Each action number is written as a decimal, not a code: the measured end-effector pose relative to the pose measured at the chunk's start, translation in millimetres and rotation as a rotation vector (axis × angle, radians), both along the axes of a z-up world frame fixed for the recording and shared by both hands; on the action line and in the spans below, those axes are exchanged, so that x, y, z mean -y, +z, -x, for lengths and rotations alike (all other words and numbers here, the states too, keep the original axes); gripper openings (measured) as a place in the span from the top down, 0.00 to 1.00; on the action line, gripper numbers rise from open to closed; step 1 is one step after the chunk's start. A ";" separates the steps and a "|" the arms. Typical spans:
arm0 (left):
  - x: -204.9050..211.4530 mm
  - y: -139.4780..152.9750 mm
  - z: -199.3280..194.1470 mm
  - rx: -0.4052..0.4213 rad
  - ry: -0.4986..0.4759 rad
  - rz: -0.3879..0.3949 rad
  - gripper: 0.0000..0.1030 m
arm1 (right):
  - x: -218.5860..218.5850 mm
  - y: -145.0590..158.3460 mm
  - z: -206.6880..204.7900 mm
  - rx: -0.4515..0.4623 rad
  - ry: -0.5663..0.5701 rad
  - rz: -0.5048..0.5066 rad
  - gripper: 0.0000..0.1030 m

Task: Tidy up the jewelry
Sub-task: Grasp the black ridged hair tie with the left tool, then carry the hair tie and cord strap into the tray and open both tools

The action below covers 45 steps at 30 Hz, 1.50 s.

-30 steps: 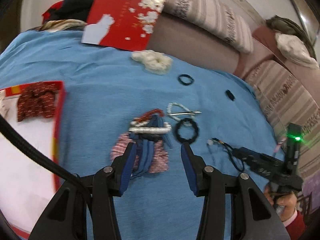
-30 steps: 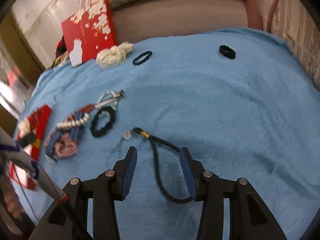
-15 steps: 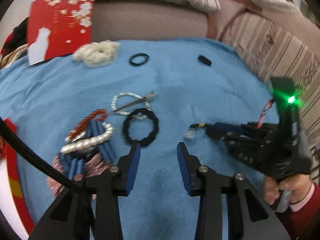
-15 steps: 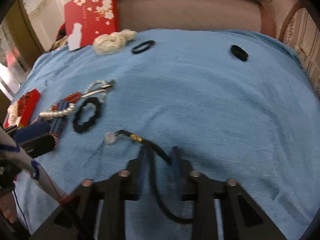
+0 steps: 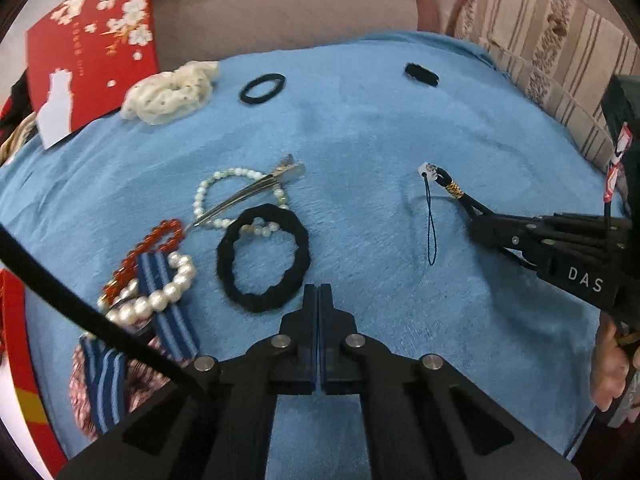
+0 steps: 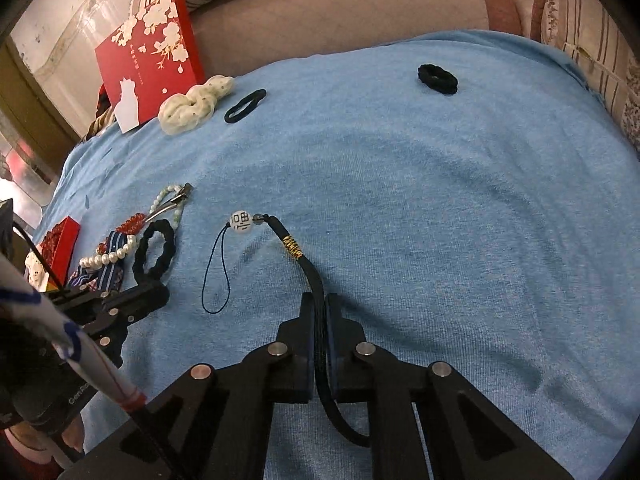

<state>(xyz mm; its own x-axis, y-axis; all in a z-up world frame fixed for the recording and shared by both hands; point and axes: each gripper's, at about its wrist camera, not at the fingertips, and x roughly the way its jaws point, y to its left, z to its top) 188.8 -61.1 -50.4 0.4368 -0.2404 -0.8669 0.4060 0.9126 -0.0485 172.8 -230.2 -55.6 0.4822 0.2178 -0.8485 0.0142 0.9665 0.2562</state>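
My right gripper (image 6: pixel 319 300) is shut on a black cord strap (image 6: pixel 308 268) with gold wrapping and a white bead (image 6: pixel 241 222); the cord runs between the jaws. It also shows in the left wrist view (image 5: pixel 454 190), held by the right gripper (image 5: pixel 478 224). My left gripper (image 5: pixel 319 292) is shut and empty, just in front of a black scrunchie (image 5: pixel 264 258). Beside it lie a pearl bracelet with a metal hair clip (image 5: pixel 248 196), a red bead bracelet (image 5: pixel 148 246), a white pearl strand (image 5: pixel 160 296) and blue striped ribbon (image 5: pixel 168 312).
A blue cloth (image 6: pixel 400 184) covers the surface. A cream scrunchie (image 5: pixel 172 94), a thin black hair tie (image 5: pixel 262 88) and a small black scrunchie (image 5: pixel 420 74) lie at the far side. A red flowered box lid (image 5: pixel 92 52) leans at the back left. A red box edge (image 5: pixel 20 380) is at left.
Both grippers went from open to shut. The right one closed on the black cord strap. The left one swung right from the ribbon pile to the black scrunchie and closed empty.
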 end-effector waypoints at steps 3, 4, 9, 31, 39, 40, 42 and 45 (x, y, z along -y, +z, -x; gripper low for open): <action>-16.1 19.2 12.2 0.027 0.037 0.059 1.00 | 1.9 8.0 3.4 0.029 -0.002 -0.024 0.95; -21.8 26.1 16.1 0.040 0.049 0.072 1.00 | 2.3 10.8 5.4 0.038 -0.002 -0.039 0.95; -67.0 62.3 39.3 0.089 0.114 0.175 1.00 | -4.3 15.9 11.9 0.046 0.001 -0.070 0.95; -10.9 -12.3 -22.9 -0.019 -0.072 0.119 0.64 | 4.0 -11.8 -13.6 -0.041 -0.034 -0.189 0.95; -14.1 -7.1 -18.3 0.017 0.013 0.070 0.95 | 4.4 -11.1 -11.4 -0.039 -0.036 -0.180 0.95; -19.5 -3.1 -16.9 0.021 0.032 0.080 0.95 | 4.3 -10.0 -10.7 -0.037 -0.038 -0.175 0.95; -36.2 12.6 -9.7 0.030 0.073 0.130 0.95 | 4.7 -6.5 -8.6 -0.025 -0.045 -0.168 0.95; -61.6 40.3 6.6 0.068 0.120 0.181 0.95 | 2.5 1.9 -2.9 0.004 -0.044 -0.174 0.95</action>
